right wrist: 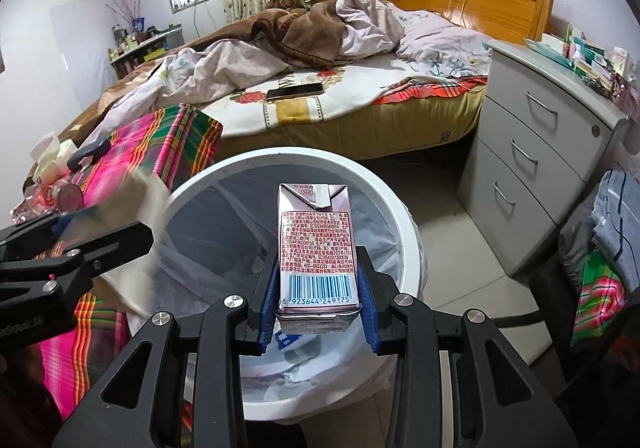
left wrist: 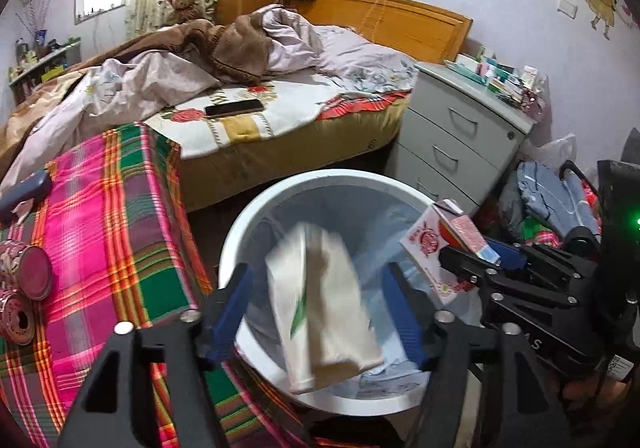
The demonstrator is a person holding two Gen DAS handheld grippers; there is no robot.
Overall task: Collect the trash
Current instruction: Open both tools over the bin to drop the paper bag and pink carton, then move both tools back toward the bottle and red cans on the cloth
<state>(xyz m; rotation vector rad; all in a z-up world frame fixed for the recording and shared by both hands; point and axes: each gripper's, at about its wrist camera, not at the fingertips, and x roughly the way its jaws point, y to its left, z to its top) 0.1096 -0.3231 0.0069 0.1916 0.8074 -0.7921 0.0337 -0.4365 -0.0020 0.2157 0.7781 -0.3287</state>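
Note:
A white trash bin (left wrist: 256, 204) with a clear liner stands on the floor by the bed; it also shows in the right wrist view (right wrist: 192, 184). My left gripper (left wrist: 318, 308) is open above the bin, and a blurred white paper bag (left wrist: 324, 304) is in the air between its fingers, over the bin's mouth. My right gripper (right wrist: 318, 312) is shut on a pink milk carton (right wrist: 314, 244) and holds it over the bin. The carton (left wrist: 436, 244) and the right gripper (left wrist: 472, 268) show at the bin's right rim in the left wrist view.
A plaid-covered bench (left wrist: 116, 216) stands left of the bin with pink cans (left wrist: 30, 272) on it. A bed (left wrist: 280, 120) with a phone (left wrist: 234, 108) lies behind. A grey drawer unit (left wrist: 460, 136) stands at the right, with piled clothes (left wrist: 560, 200) beside it.

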